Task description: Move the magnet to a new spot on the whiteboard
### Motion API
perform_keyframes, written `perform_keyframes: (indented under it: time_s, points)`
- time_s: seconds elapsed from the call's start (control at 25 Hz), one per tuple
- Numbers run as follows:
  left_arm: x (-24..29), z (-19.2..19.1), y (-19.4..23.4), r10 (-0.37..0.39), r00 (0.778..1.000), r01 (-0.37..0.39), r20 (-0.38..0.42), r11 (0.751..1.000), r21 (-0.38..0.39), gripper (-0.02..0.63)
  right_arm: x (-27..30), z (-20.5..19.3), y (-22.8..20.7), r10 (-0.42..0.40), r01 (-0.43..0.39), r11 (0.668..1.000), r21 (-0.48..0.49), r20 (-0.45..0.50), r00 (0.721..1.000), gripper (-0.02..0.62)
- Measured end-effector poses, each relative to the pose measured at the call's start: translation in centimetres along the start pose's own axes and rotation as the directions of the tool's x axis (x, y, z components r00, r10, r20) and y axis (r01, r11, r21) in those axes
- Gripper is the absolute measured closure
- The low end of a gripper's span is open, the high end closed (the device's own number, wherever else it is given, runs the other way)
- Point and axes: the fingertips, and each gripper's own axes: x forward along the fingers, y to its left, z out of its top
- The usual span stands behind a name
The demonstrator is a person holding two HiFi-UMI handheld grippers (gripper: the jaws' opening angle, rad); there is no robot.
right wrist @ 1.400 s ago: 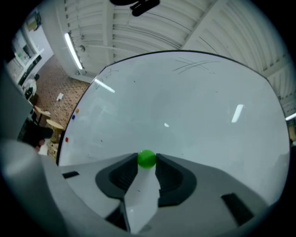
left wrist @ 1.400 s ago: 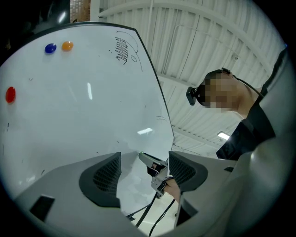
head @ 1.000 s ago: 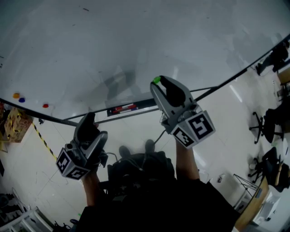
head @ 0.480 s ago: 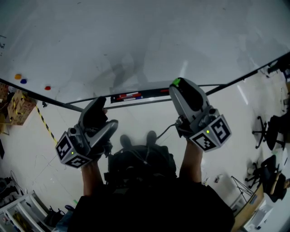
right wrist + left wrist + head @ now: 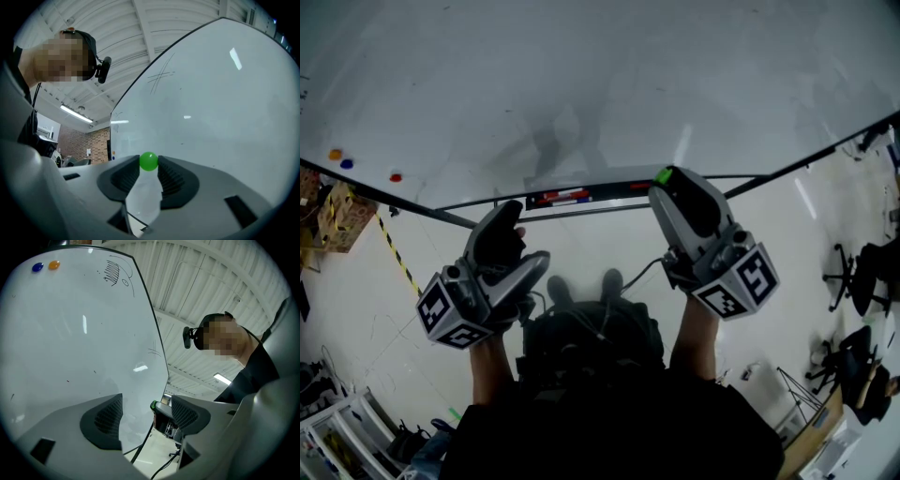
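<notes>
Right gripper (image 5: 149,169) pinches the green magnet (image 5: 149,161) at its jaw tips by the whiteboard (image 5: 225,117); left gripper (image 5: 145,416) gapes empty.

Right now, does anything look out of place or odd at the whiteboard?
Nothing looks damaged or spilled. The one thing out of place is the green magnet, pinched by the right gripper near the lower edge of the whiteboard.

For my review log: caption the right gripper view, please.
Right tool pinching a green magnet between its tips, facing the whiteboard.
</notes>
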Motion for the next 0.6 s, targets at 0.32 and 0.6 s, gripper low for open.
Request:
perform_keyframes:
  time_s: [0.32,0.6]
  points:
    - [0.59,-0.09,0.47,0.048,0.999,-0.048,0.008,0.999,0.023,0.296,-0.37,-0.18,-0.01,0.009,-0.009,1.000,0.009,-0.003,1.000,0.446]
    - [-0.08,0.07,0.99,0.061,0.997,-0.055,0.053,0.993,-0.102,0.296,-0.36,-0.41,-0.28,0.008,-0.008,1.000,0.021,-0.006,1.000,0.446]
